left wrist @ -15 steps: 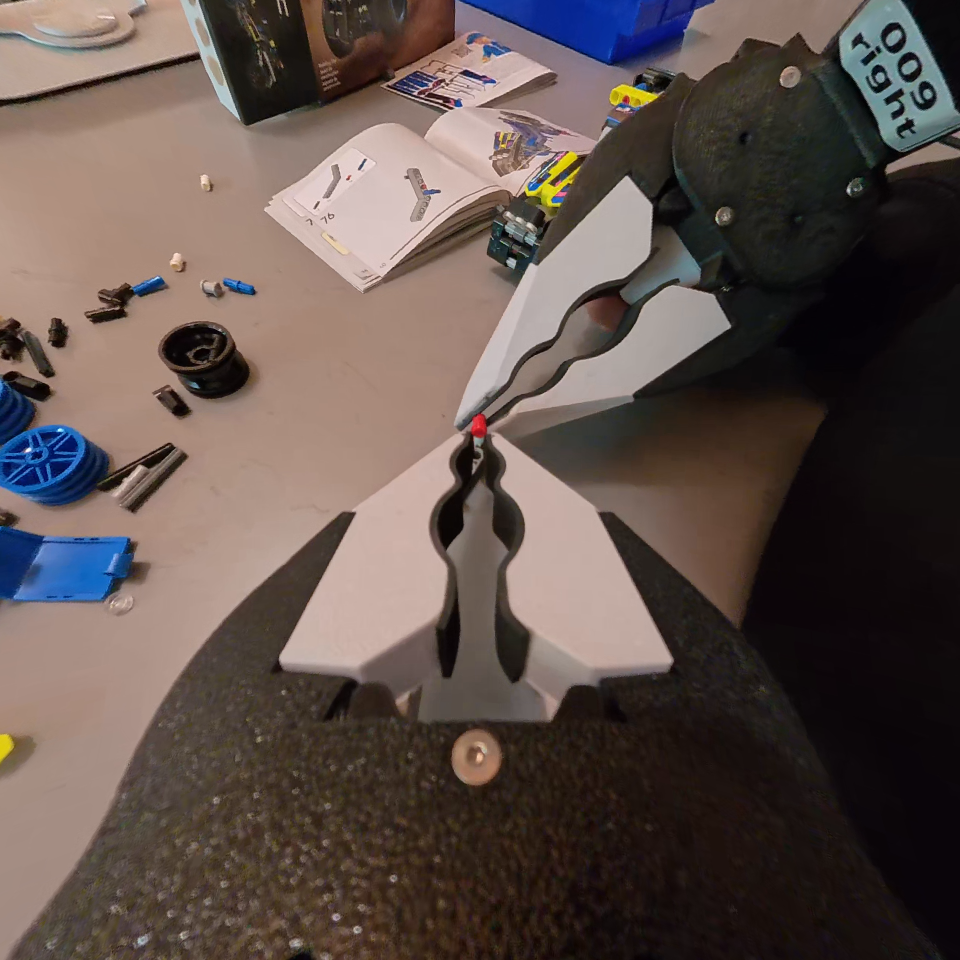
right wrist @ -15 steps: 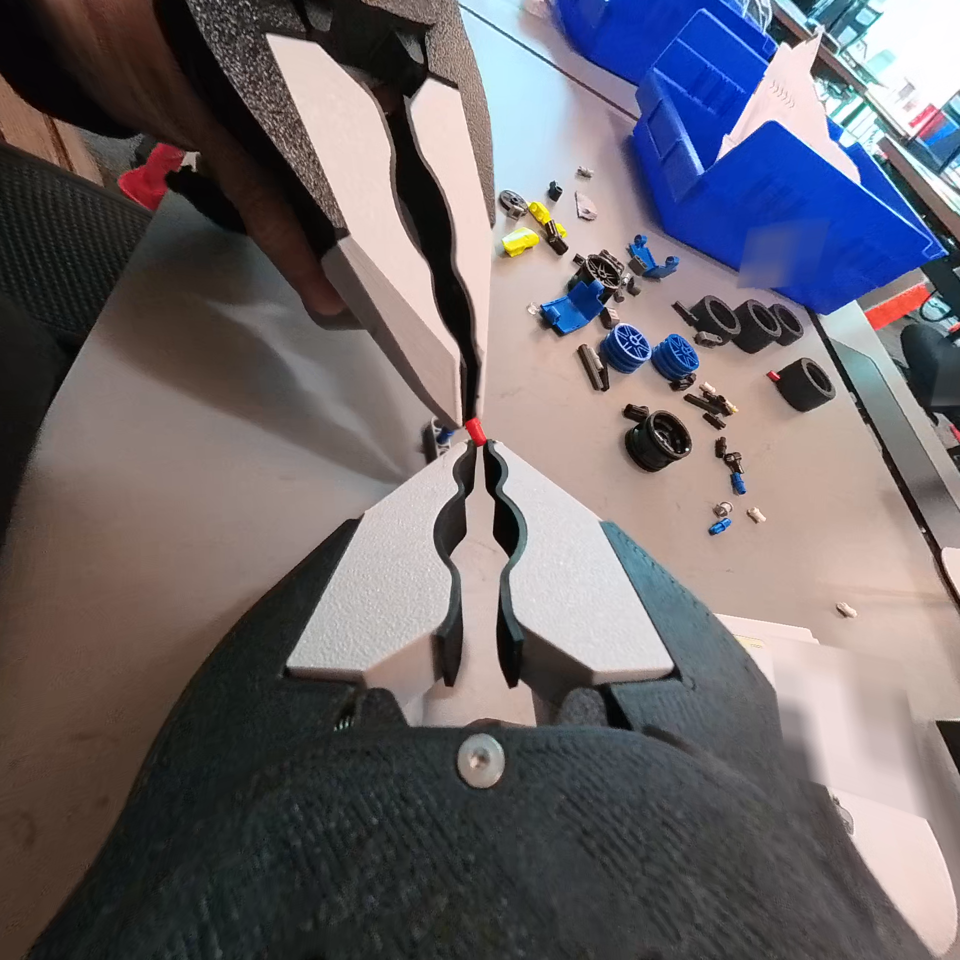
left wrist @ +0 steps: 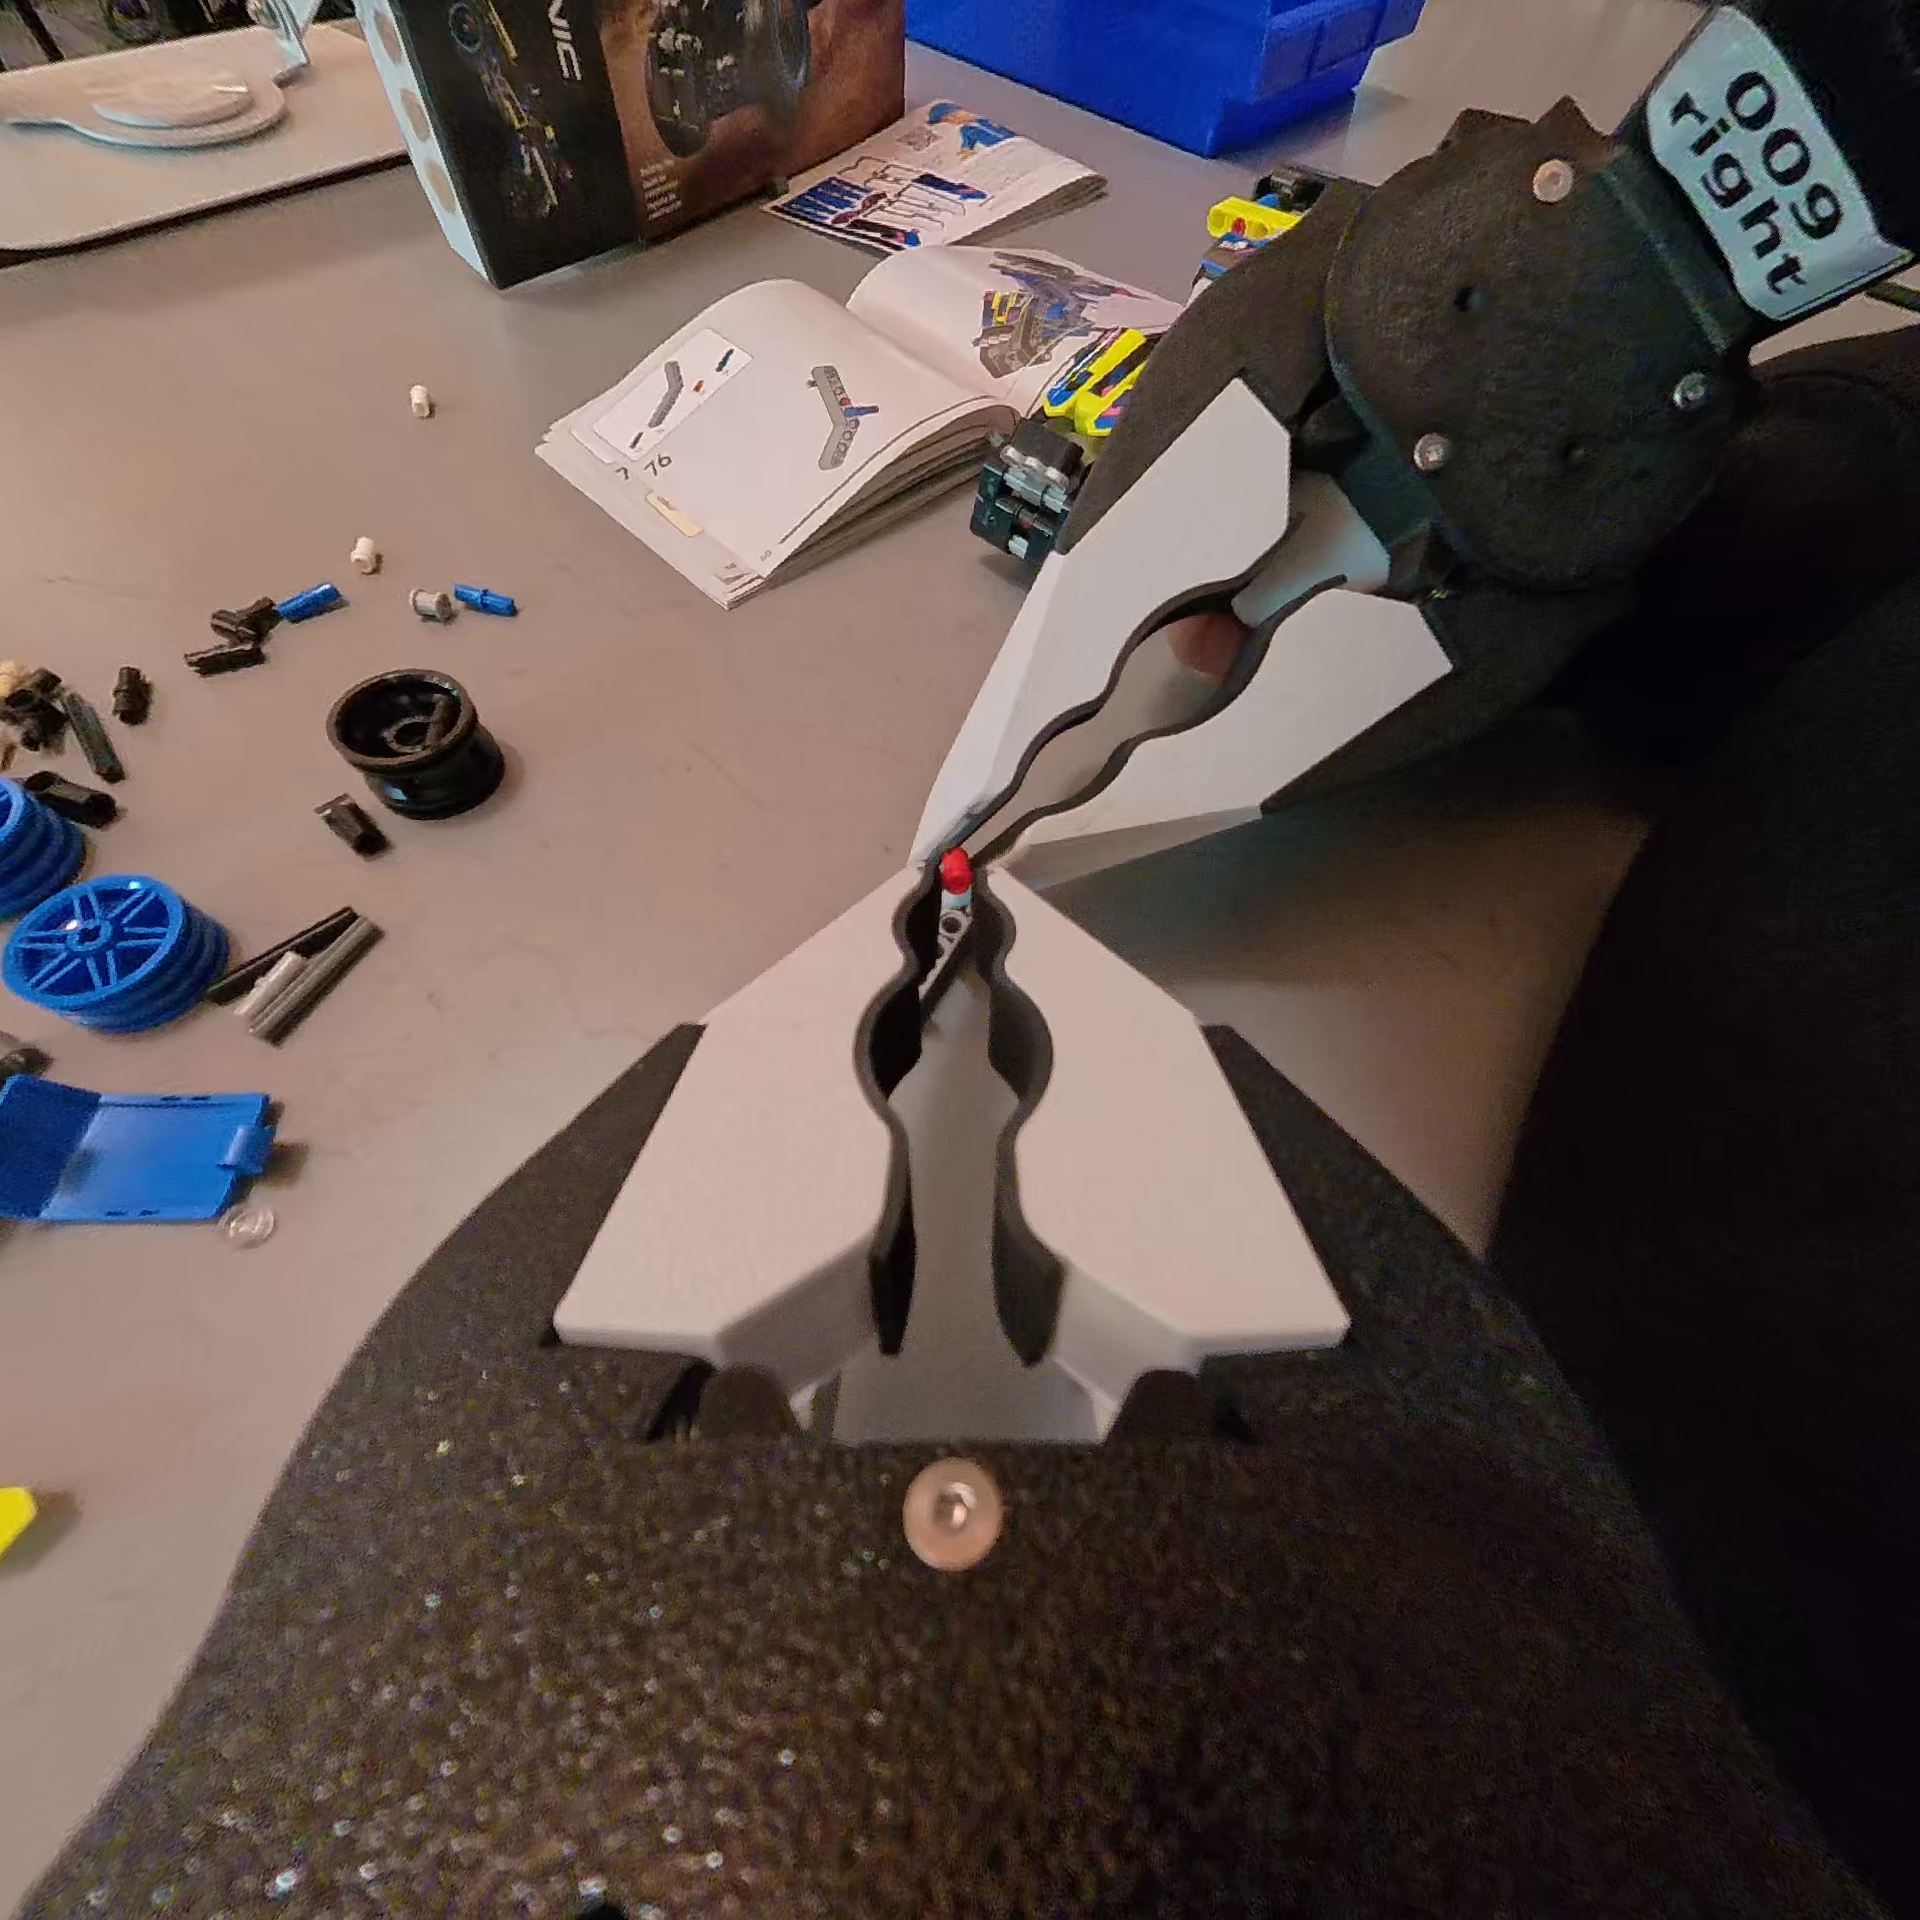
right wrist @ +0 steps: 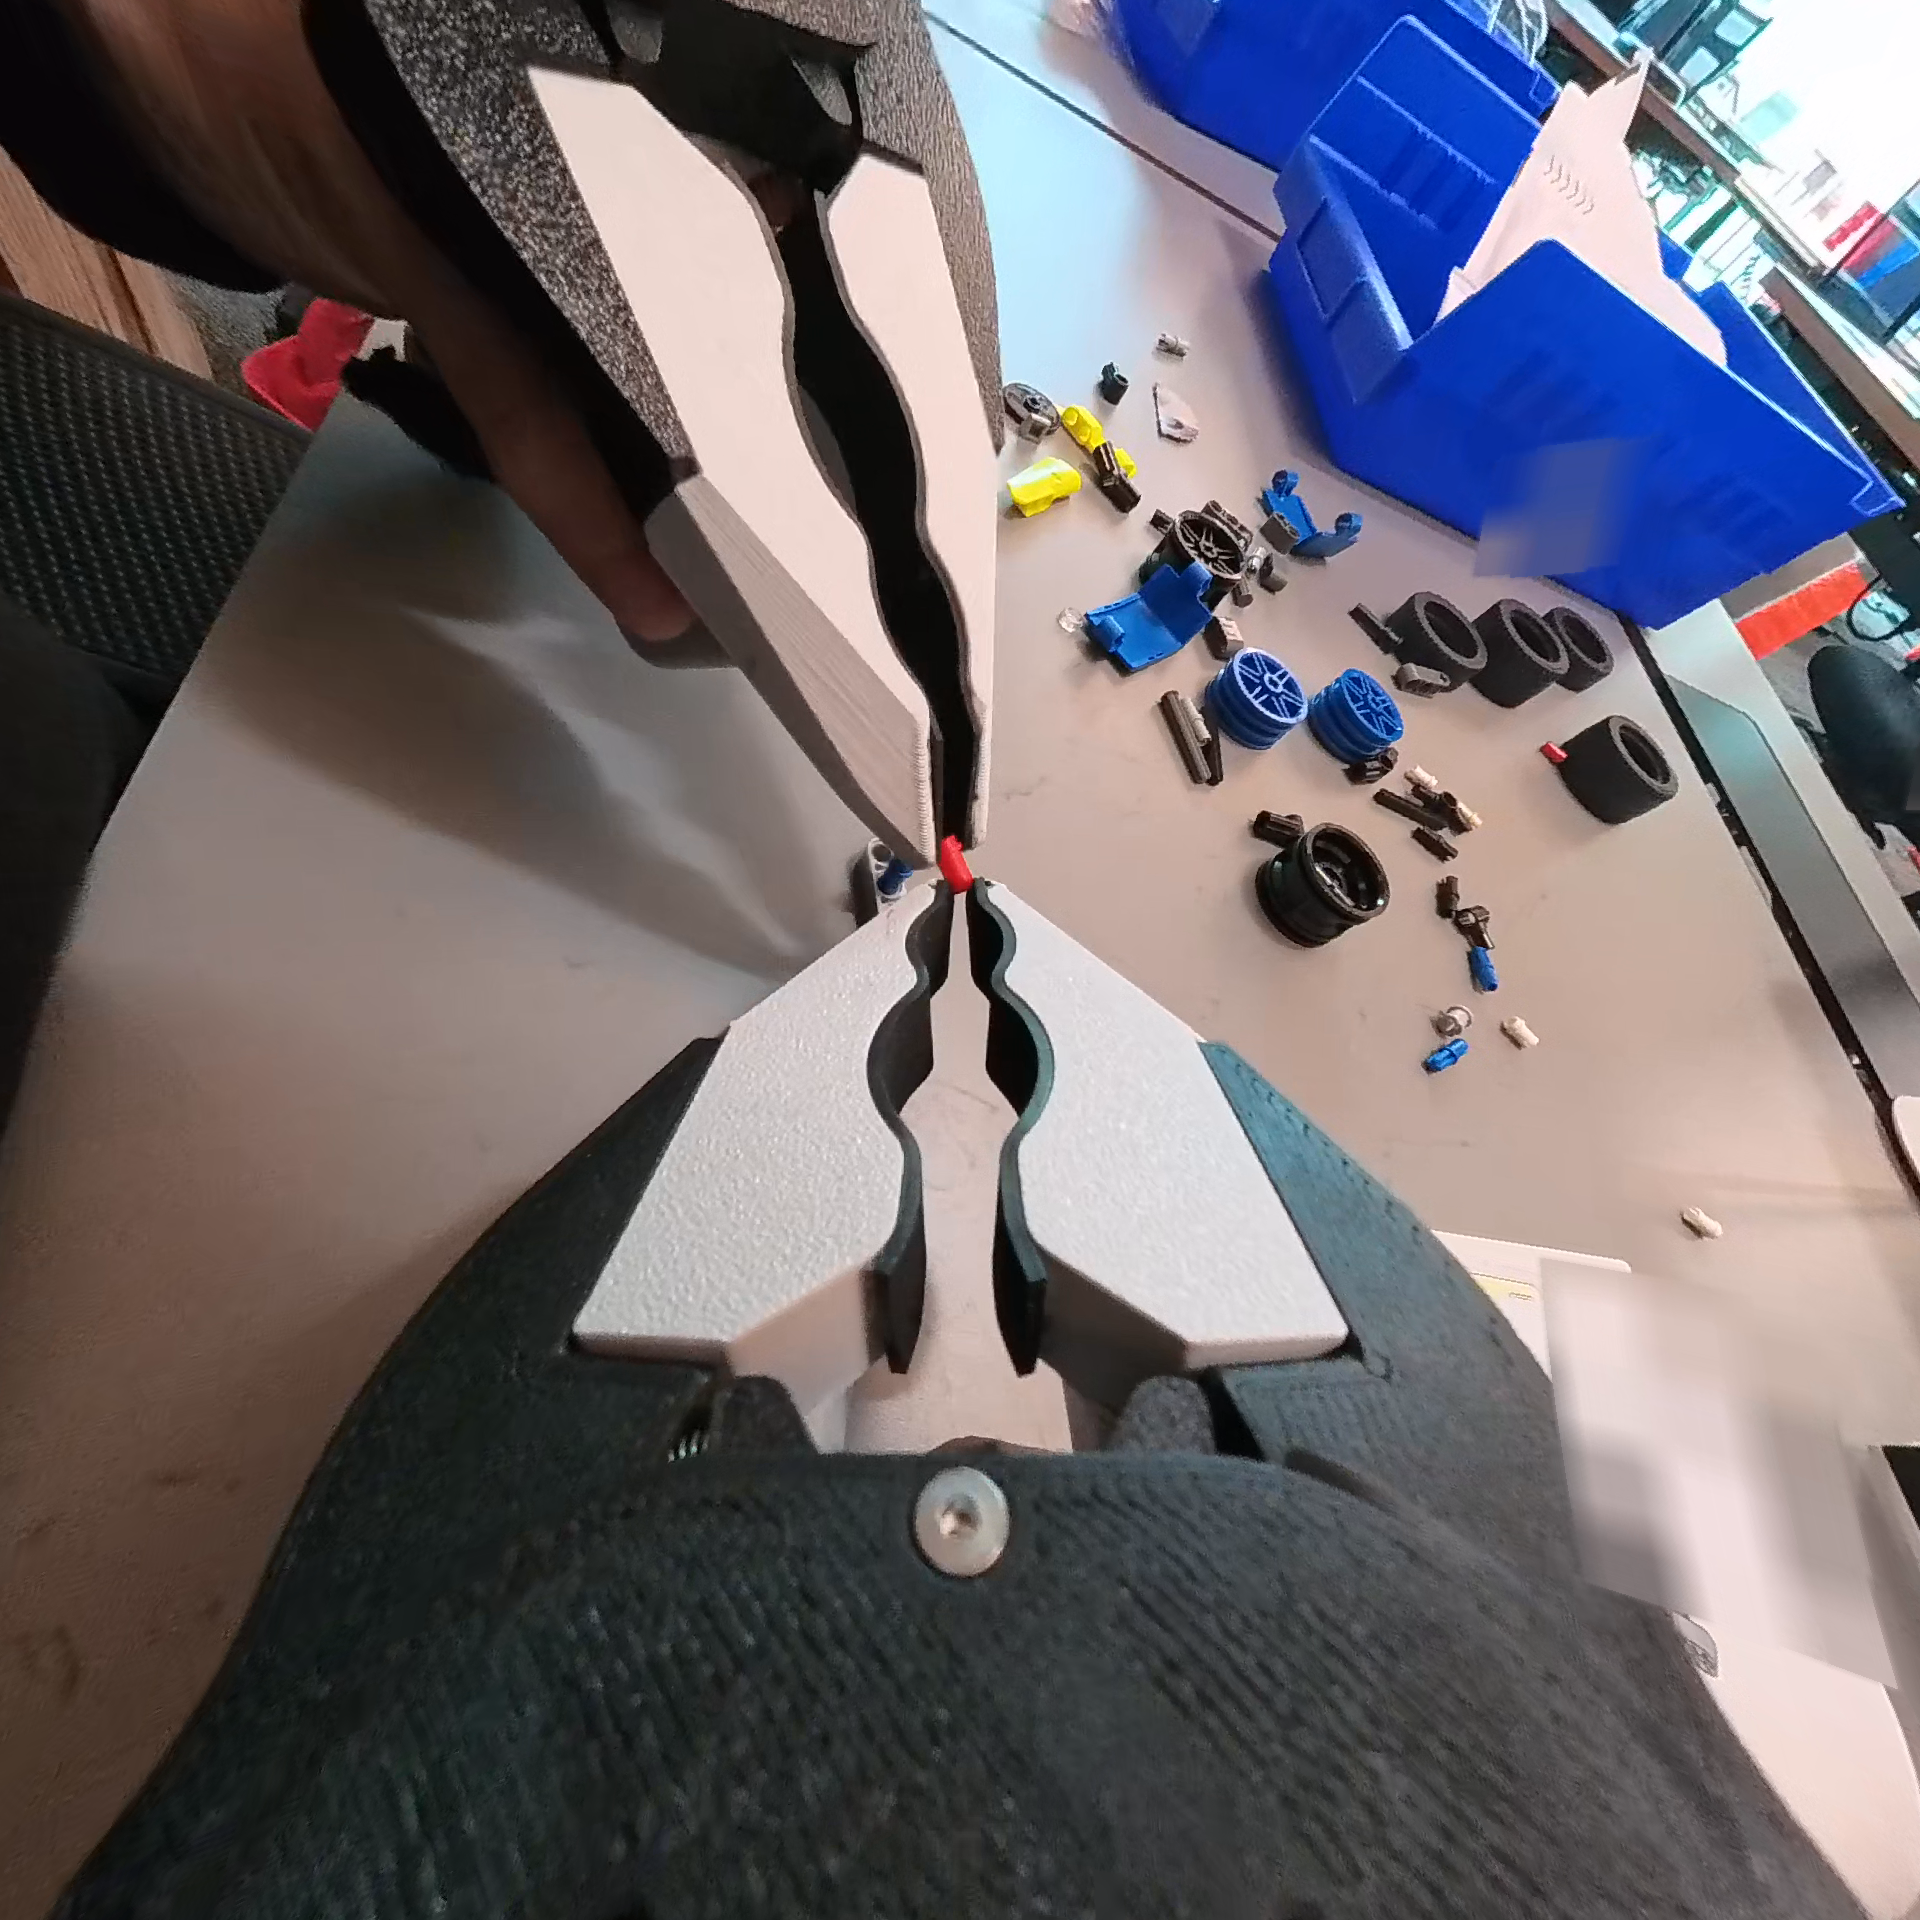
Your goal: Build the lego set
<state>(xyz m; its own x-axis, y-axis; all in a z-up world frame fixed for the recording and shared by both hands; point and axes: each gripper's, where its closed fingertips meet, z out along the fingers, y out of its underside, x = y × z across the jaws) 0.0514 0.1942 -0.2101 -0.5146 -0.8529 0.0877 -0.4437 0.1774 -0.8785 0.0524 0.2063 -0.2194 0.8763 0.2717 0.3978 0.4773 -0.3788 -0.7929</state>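
Meeting tip to tip above the grey table, the left gripper and the right gripper are both seen pinched on one small red pin. Each pair of fingers is closed on an end of it, near the table's near edge. A grey holed beam is glimpsed in the gap behind the left gripper's tips; whether it is joined to the pin cannot be told.

A partly built model is set beside an open booklet at the far right. Many parts are left loose farther left: blue wheels, black tyres, a black rim and small pins.

Blue bins are ranged along the far side. A pale sheet is stood in one; what else is in them is hidden. A dark box is stood upright near the booklet, its contents unseen.
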